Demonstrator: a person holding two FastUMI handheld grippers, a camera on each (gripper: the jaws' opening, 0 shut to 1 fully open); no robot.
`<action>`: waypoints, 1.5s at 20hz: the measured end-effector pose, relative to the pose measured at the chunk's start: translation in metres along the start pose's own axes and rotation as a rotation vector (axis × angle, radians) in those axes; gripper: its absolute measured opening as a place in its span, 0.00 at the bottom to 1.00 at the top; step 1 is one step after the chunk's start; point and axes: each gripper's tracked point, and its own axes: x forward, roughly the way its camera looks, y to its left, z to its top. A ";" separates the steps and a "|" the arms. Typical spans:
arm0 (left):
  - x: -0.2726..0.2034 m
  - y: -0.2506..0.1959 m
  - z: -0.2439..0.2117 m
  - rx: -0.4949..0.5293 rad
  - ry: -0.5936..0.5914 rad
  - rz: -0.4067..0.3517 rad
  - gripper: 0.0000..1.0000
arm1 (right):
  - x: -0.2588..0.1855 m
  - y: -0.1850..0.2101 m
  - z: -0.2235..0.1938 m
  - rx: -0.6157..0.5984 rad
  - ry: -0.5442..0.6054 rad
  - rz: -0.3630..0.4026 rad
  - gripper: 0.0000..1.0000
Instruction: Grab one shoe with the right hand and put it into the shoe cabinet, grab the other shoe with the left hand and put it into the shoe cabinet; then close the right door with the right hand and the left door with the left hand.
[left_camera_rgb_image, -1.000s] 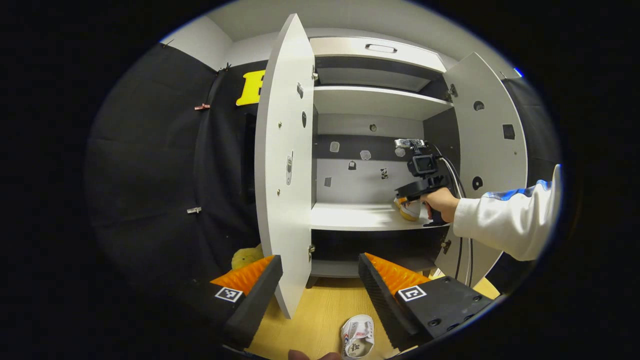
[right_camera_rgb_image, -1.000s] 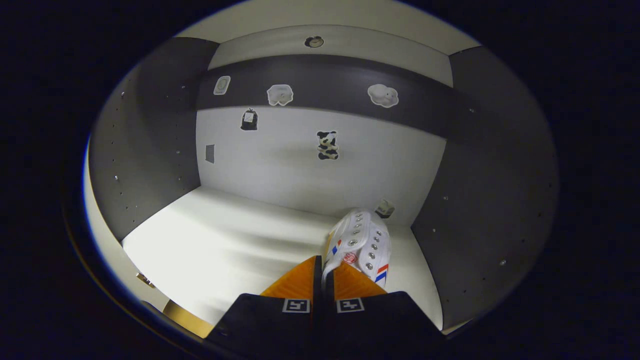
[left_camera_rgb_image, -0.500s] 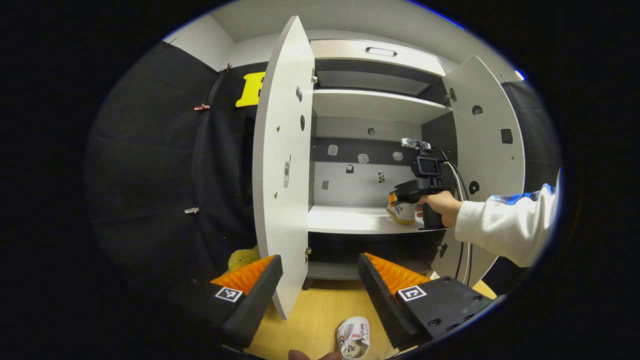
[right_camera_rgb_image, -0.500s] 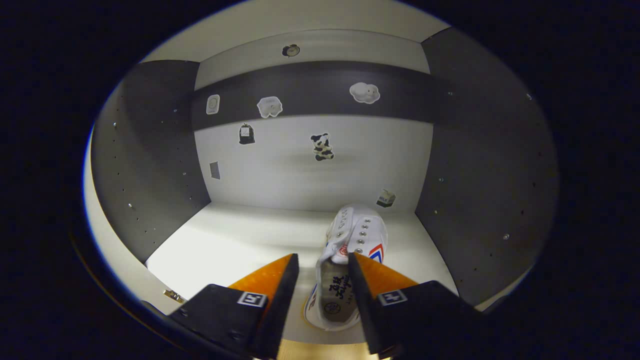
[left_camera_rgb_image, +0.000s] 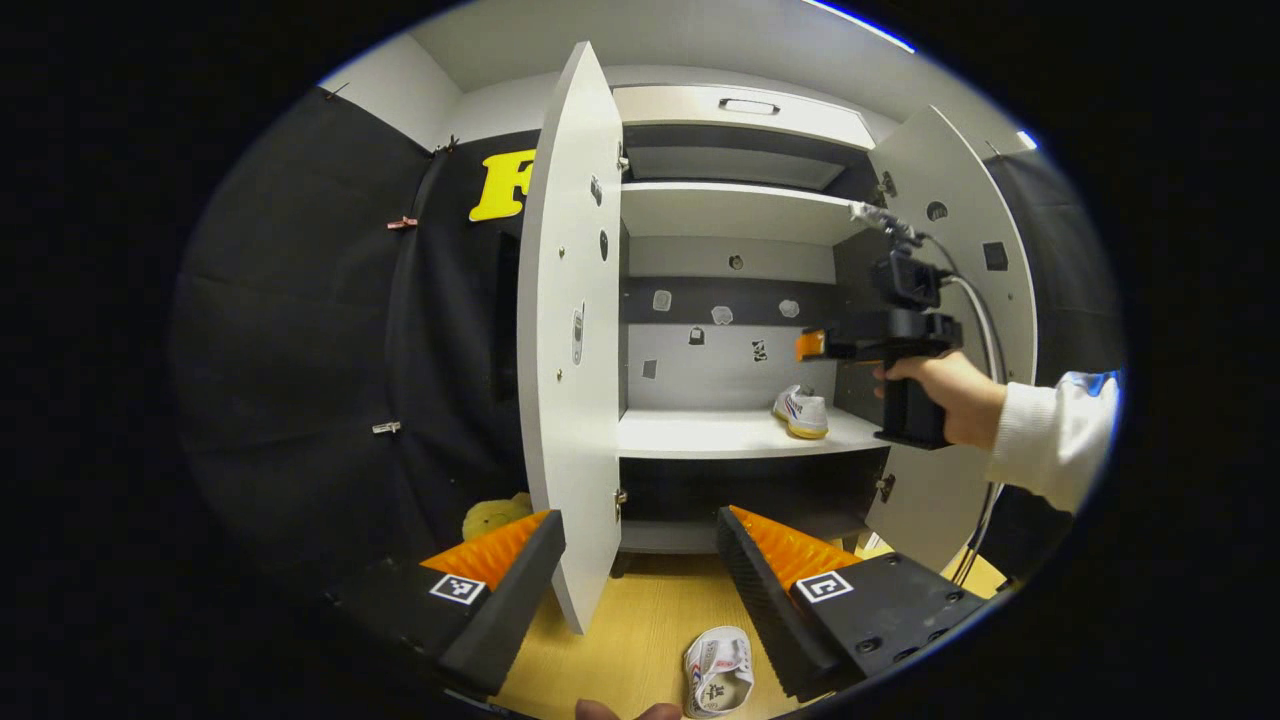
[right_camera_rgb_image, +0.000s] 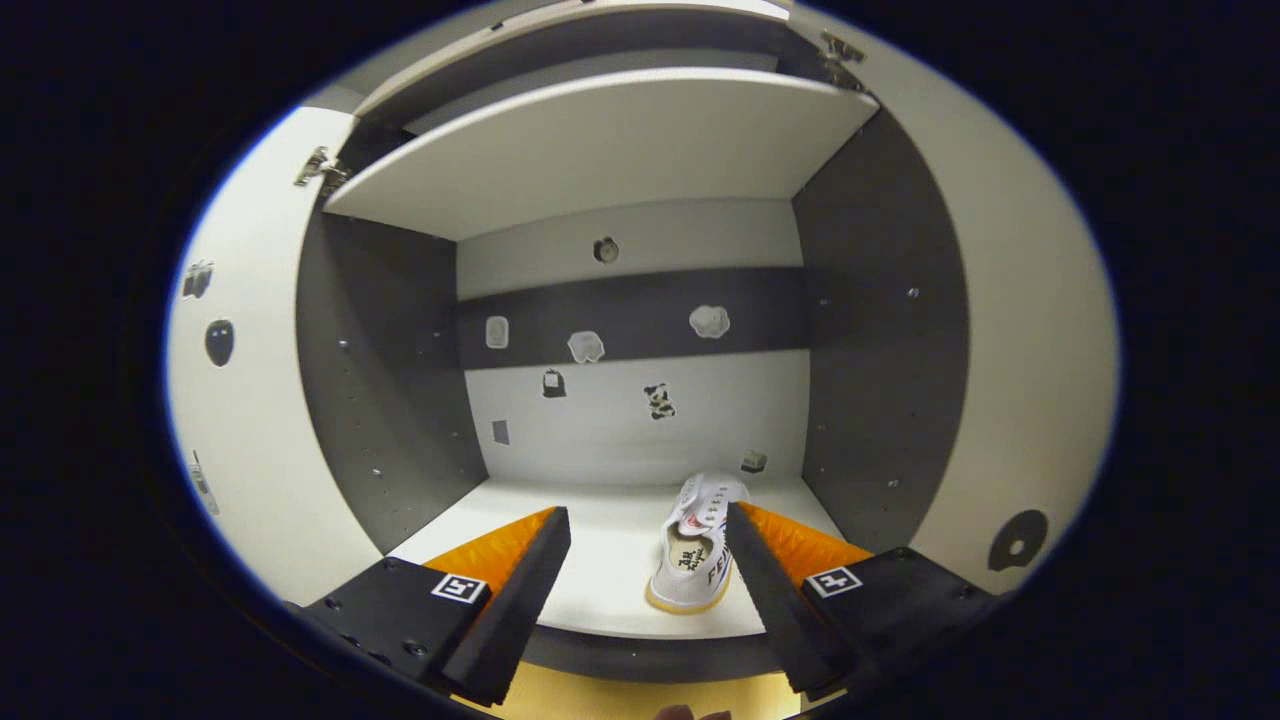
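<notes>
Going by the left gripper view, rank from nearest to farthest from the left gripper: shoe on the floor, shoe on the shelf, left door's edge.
1. Shoe on the floor, just below the left gripper.
2. Left door's edge, ahead.
3. Shoe on the shelf, inside the cabinet, right end.

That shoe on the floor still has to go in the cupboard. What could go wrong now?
The shoe on the floor lies right below the open left gripper, close to the edge of the left door; reaching down could bump that door. The shoe on the shelf sits near the shelf's front right edge, so pushing the second shoe in beside it might knock it off.
</notes>
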 end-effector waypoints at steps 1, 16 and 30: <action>-0.001 -0.001 -0.007 -0.002 0.003 -0.008 0.96 | -0.019 0.001 0.007 -0.010 -0.027 0.002 1.00; -0.022 -0.070 -0.252 0.043 0.383 -0.219 0.95 | -0.207 -0.019 0.048 -0.011 -0.168 0.070 0.99; 0.066 -0.090 -0.346 0.116 0.495 -0.258 0.43 | -0.255 -0.092 0.081 -0.040 -0.220 -0.085 0.99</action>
